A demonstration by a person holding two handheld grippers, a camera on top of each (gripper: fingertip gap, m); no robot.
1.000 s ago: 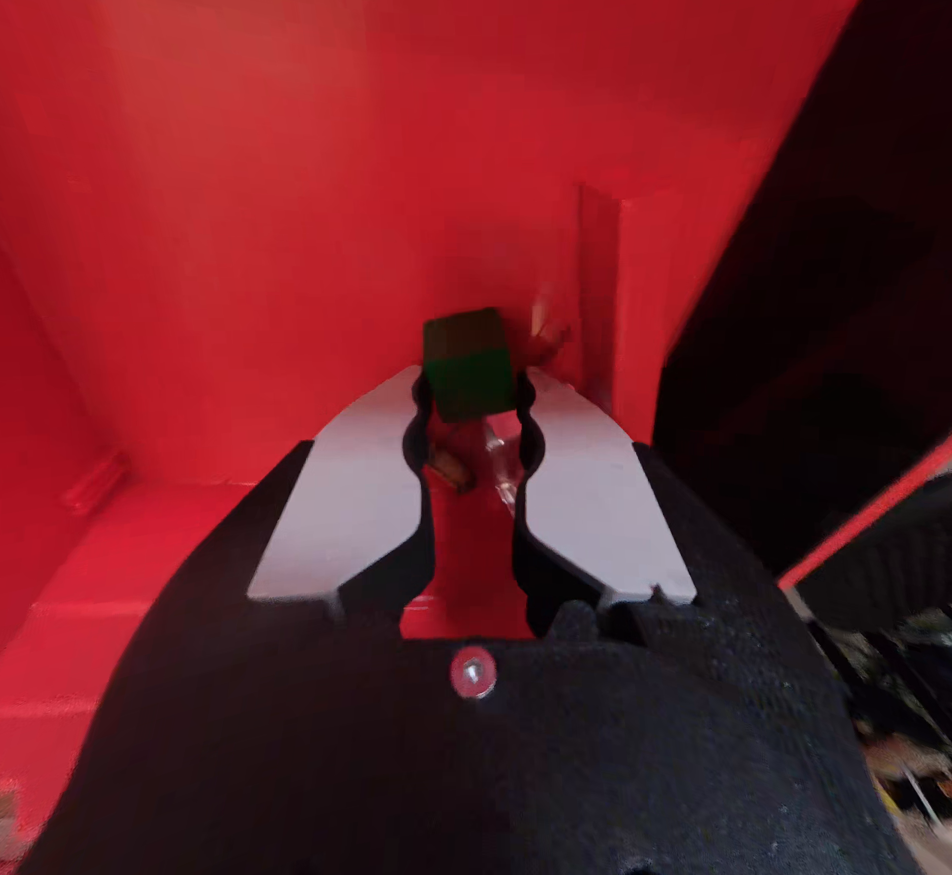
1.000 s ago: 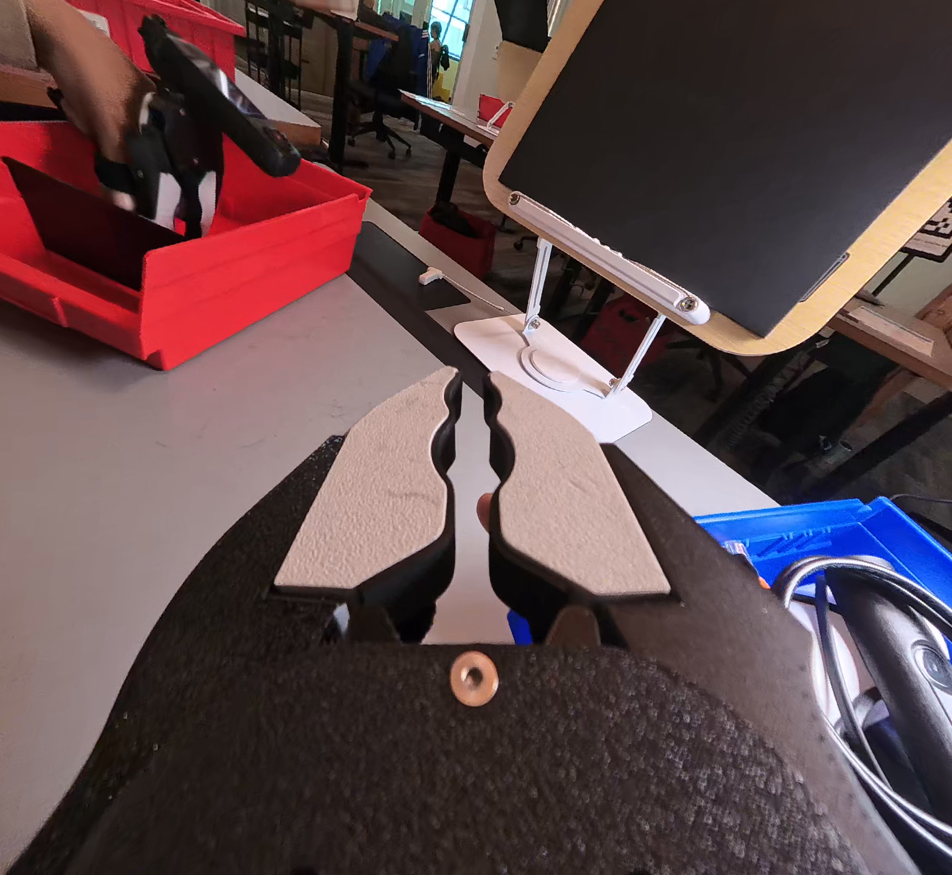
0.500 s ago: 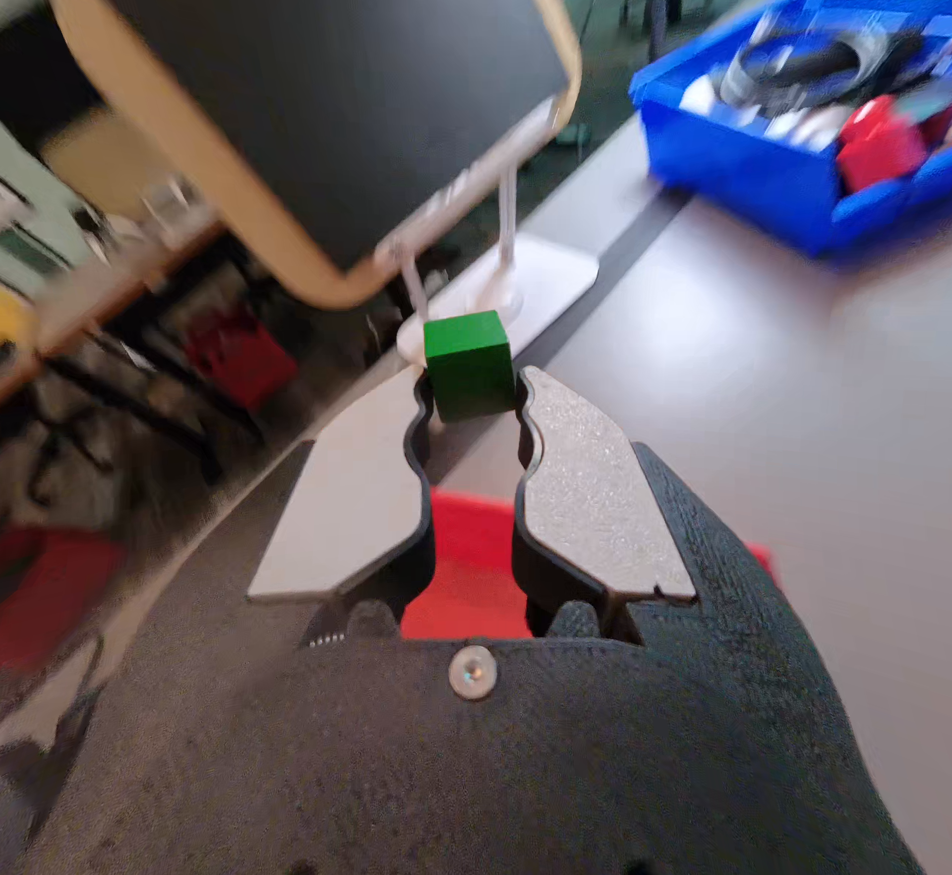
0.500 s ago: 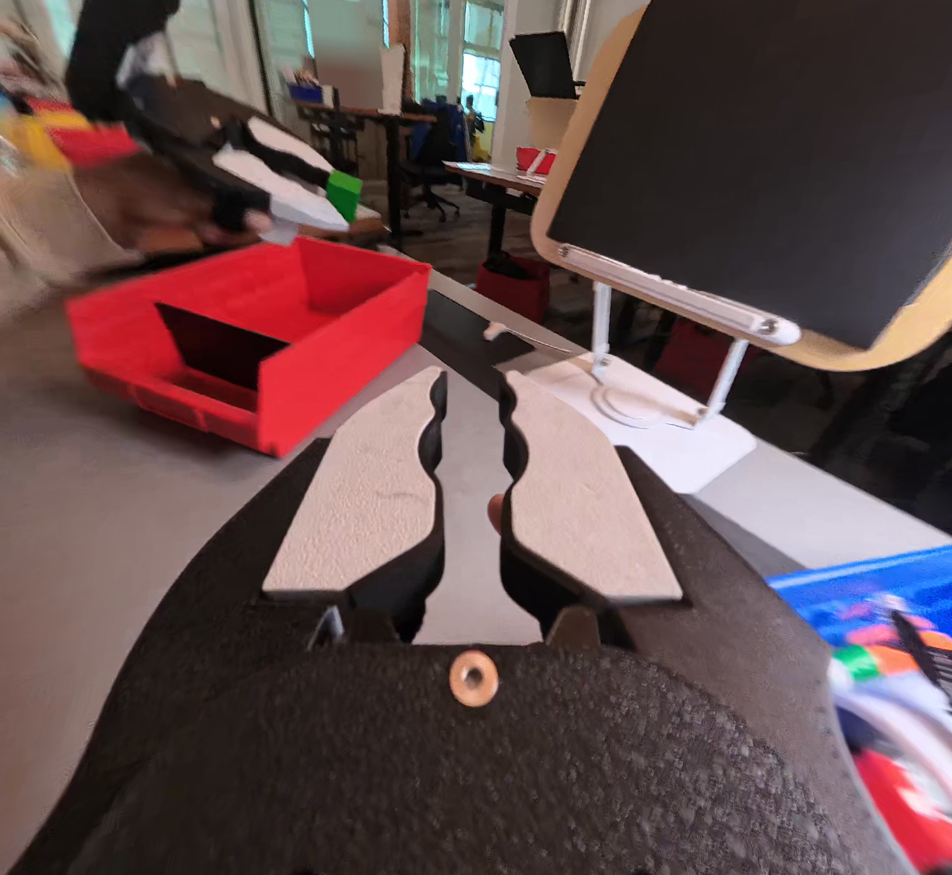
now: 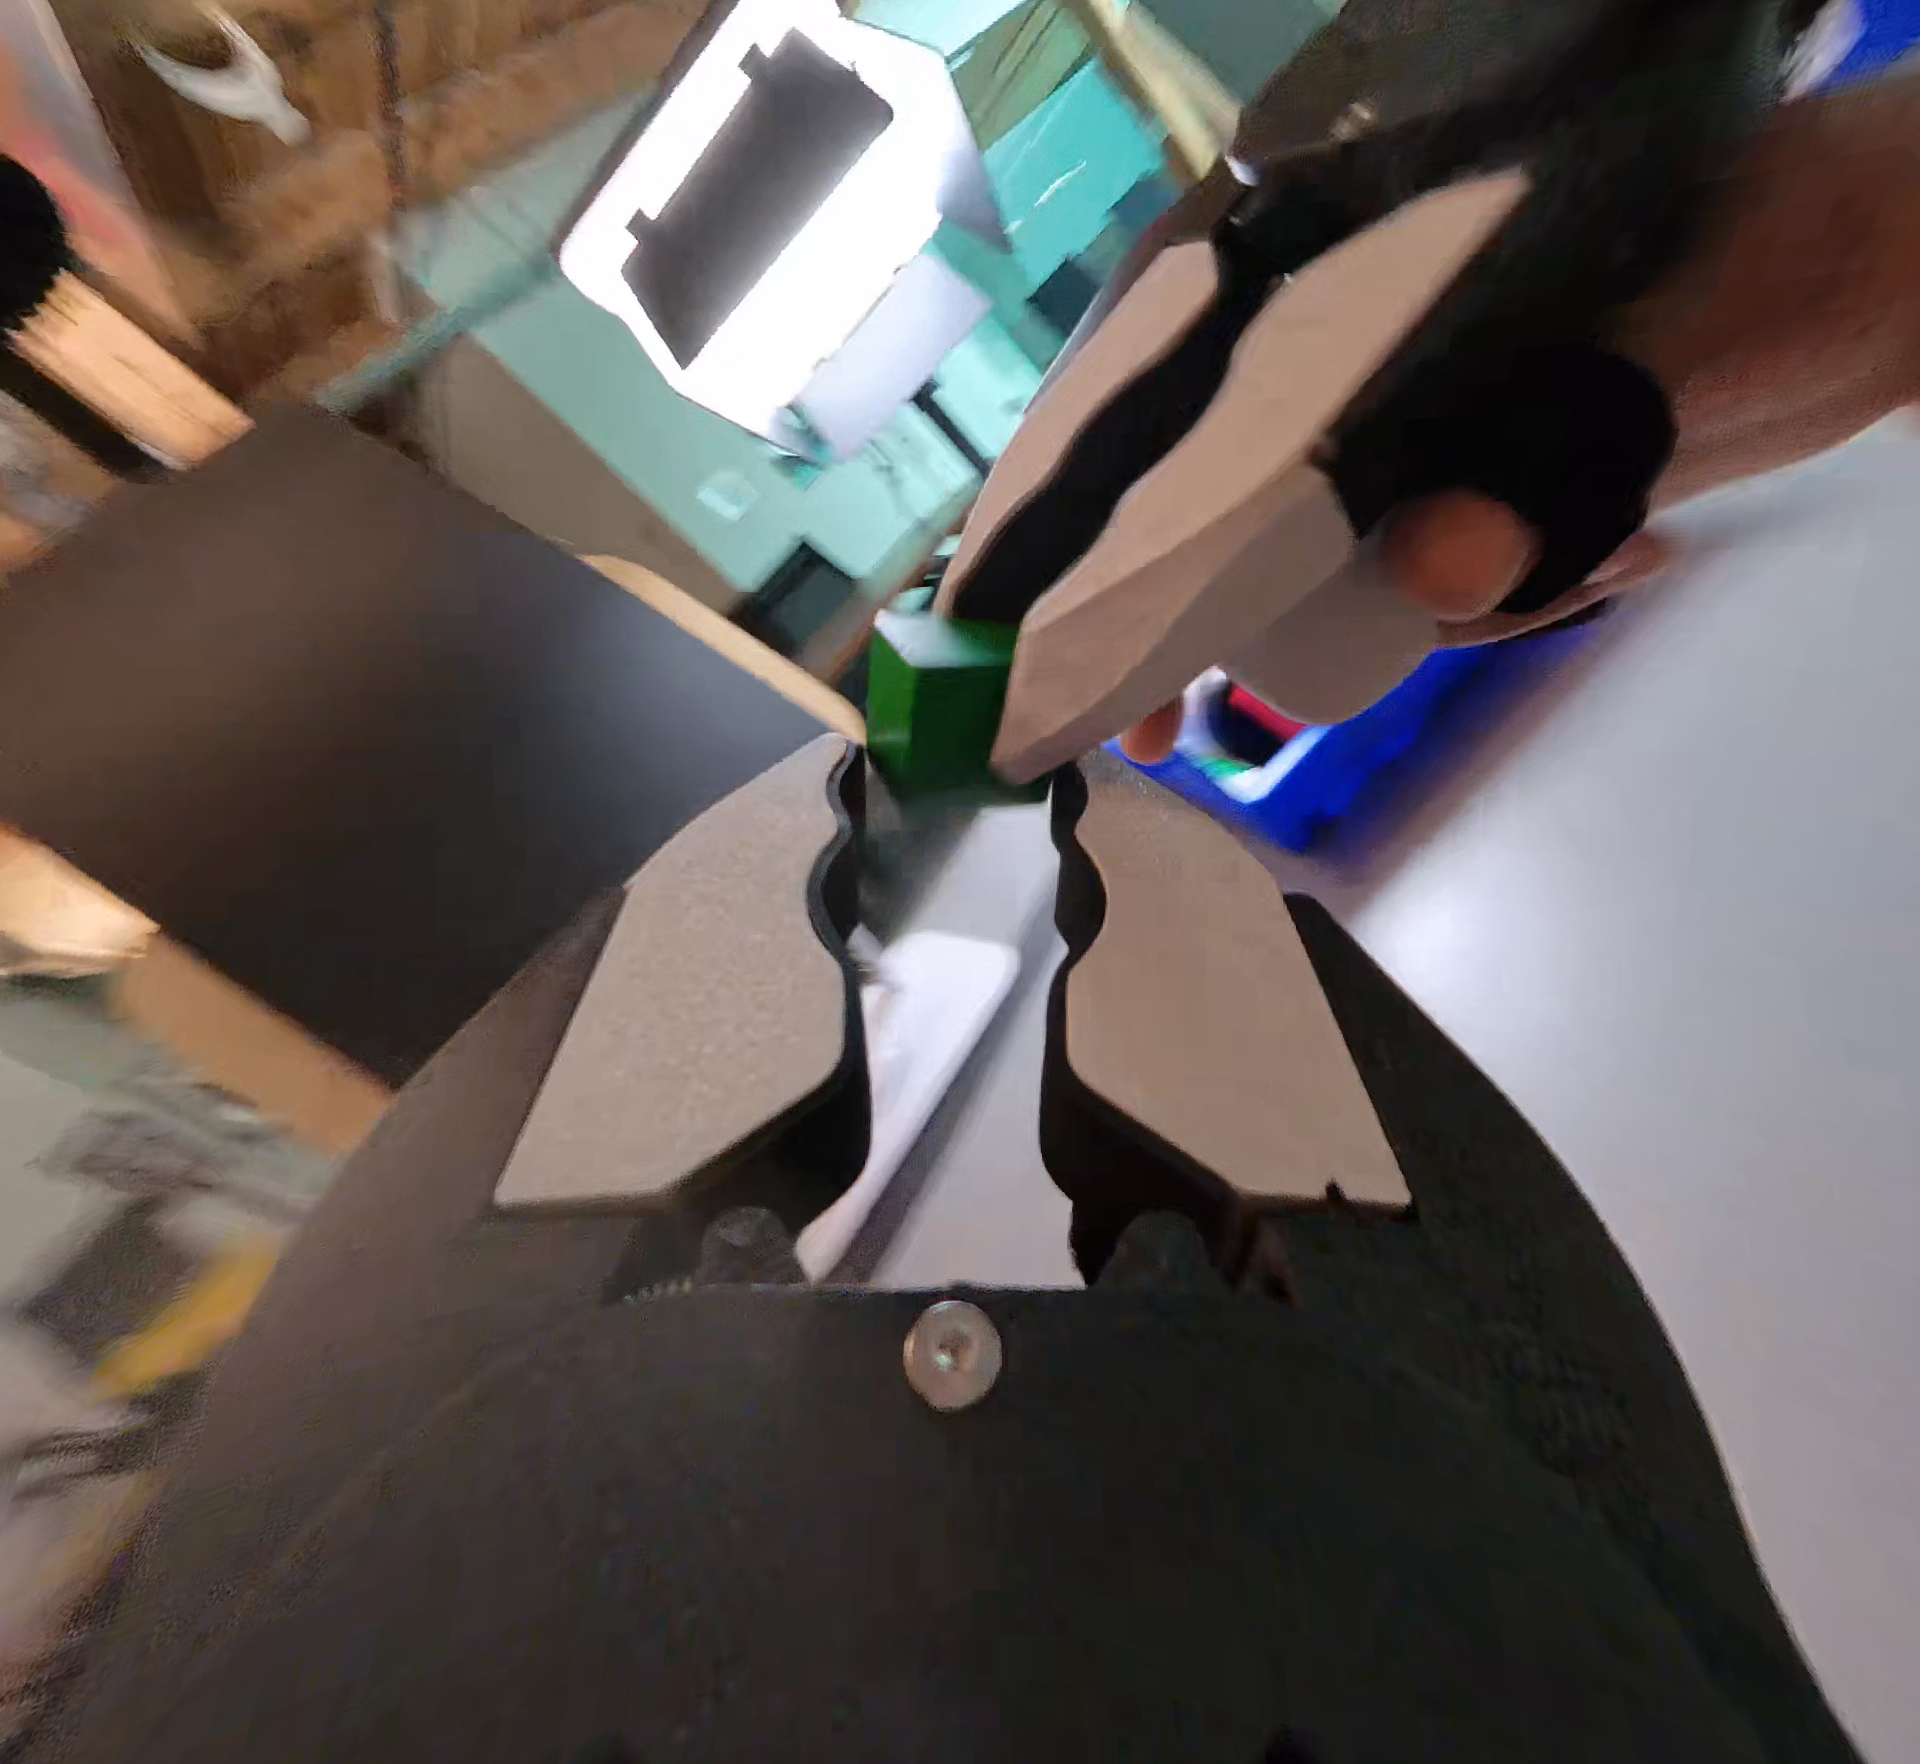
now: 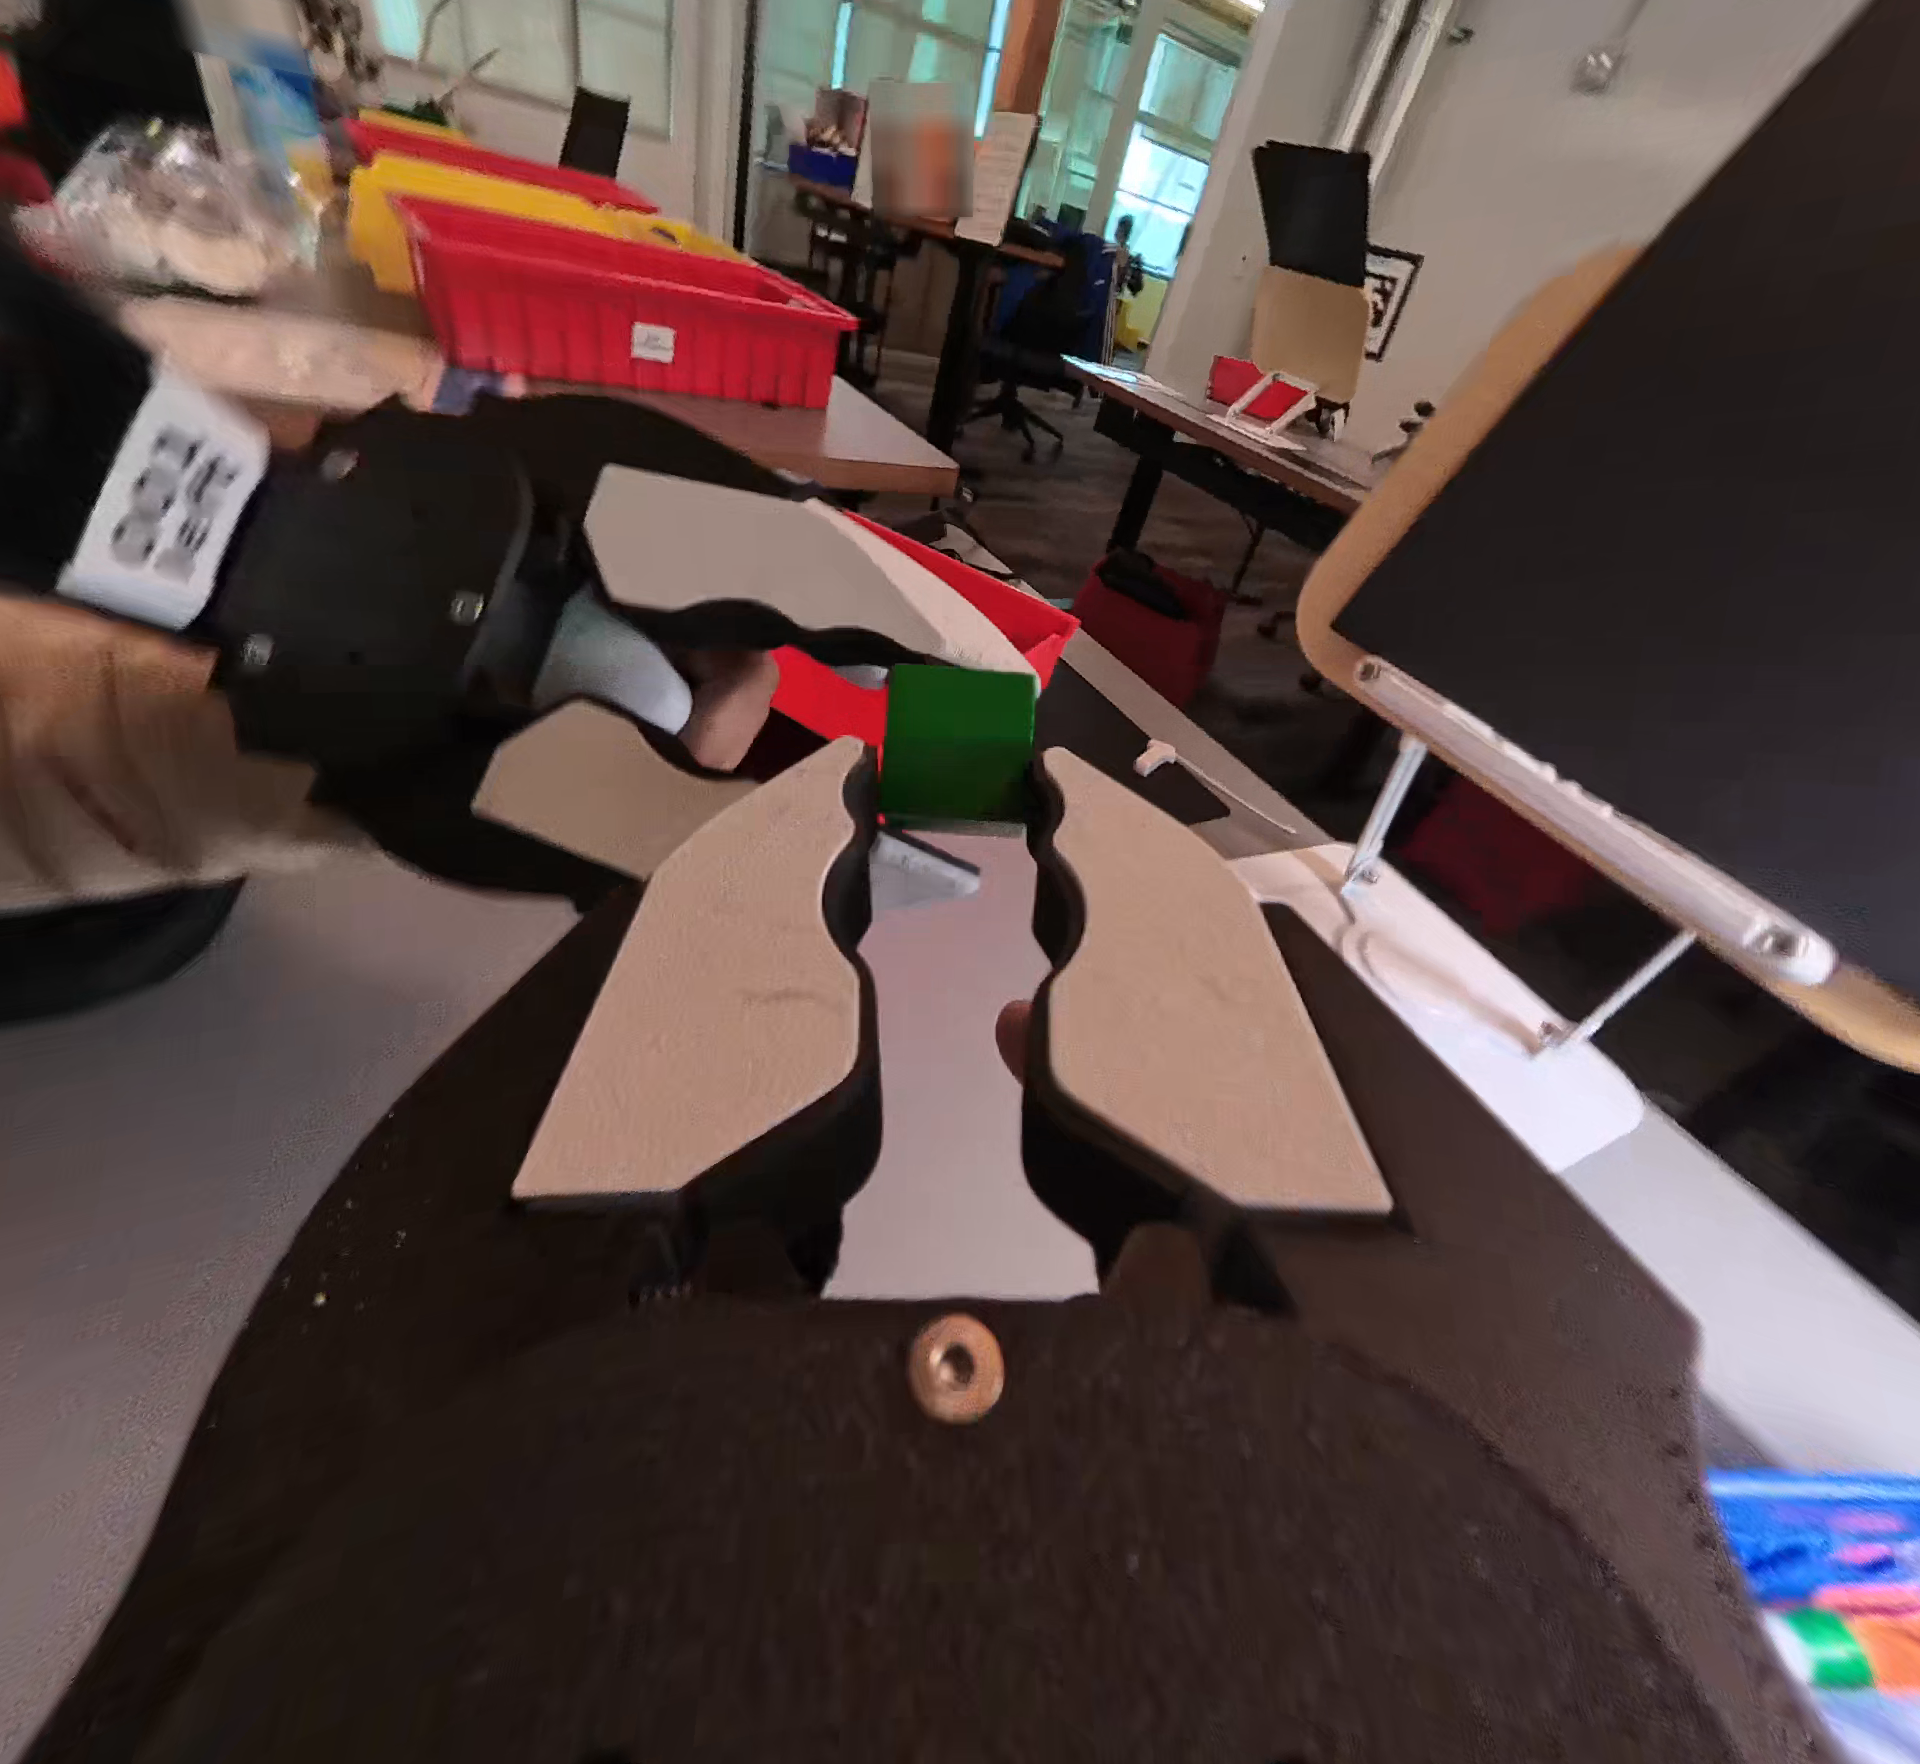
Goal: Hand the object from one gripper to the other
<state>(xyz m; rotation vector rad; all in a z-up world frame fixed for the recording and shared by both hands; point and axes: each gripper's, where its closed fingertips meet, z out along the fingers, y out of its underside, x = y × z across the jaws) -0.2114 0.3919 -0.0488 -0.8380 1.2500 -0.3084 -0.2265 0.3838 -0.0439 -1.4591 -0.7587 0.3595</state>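
Note:
A green cube (image 5: 925, 717) is held in the air between both grippers. My left gripper (image 5: 956, 769) is shut on it at the fingertips. My right gripper (image 5: 971, 675) comes in from the upper right with one finger (image 5: 1164, 509) over the cube's right side. In the right wrist view the cube (image 6: 956, 743) sits between the tips of my right gripper (image 6: 956, 764), and both tips touch its sides. There my left gripper (image 6: 992, 769) reaches in from the left, with one finger above the cube and one below.
A grey table (image 5: 1662, 883) lies below. A black panel on a white stand (image 6: 1662, 467) rises at the right. A red bin (image 6: 997, 602) sits behind the grippers, and a blue bin (image 5: 1299, 779) of mixed items is near the right hand. Red and yellow bins (image 6: 623, 322) stand on a farther table. My left and right fingertips are right by each other.
My left gripper lifted the cube out of the red bin and swung it over to the right gripper. My right gripper widened its jaws and now has the cube between its tips.

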